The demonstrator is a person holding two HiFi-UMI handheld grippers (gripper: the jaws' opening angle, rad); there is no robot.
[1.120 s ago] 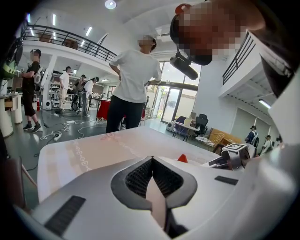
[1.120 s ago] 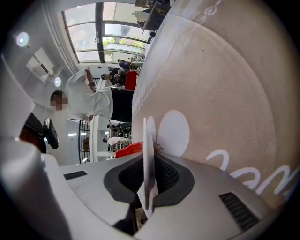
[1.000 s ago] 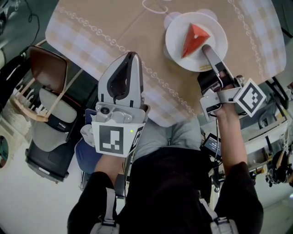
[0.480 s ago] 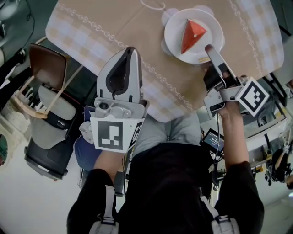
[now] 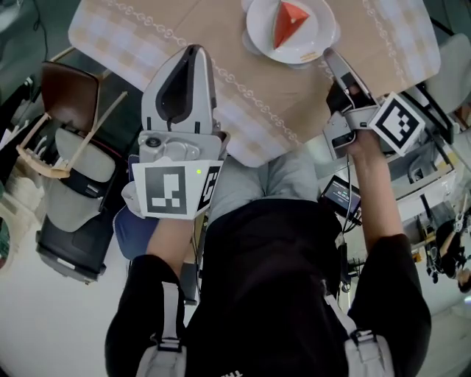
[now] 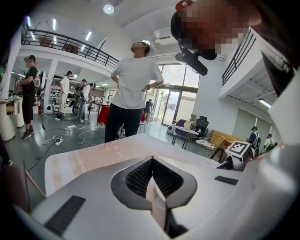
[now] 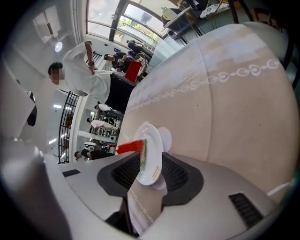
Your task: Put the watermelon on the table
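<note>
Red triangular watermelon wedge point(image 5: 289, 15); round white plate point(image 5: 313, 40), perhaps ceramic

1. The cloth on the table point(image 5: 257, 96) lies bare from its near edge up to the plate point(image 5: 324, 29), open for passage.
2. The plate, carrying the watermelon point(image 5: 288, 22), blocks the far right part.
3. A chair point(image 5: 70, 99) crowds the table's left corner.

The right gripper point(image 5: 330, 57), clamped on the rim of the plate point(image 5: 259, 33) a second ago, has just opened its jaws and drawn back. Nothing is gripped now, and its tip seems just clear of the rim.
</note>
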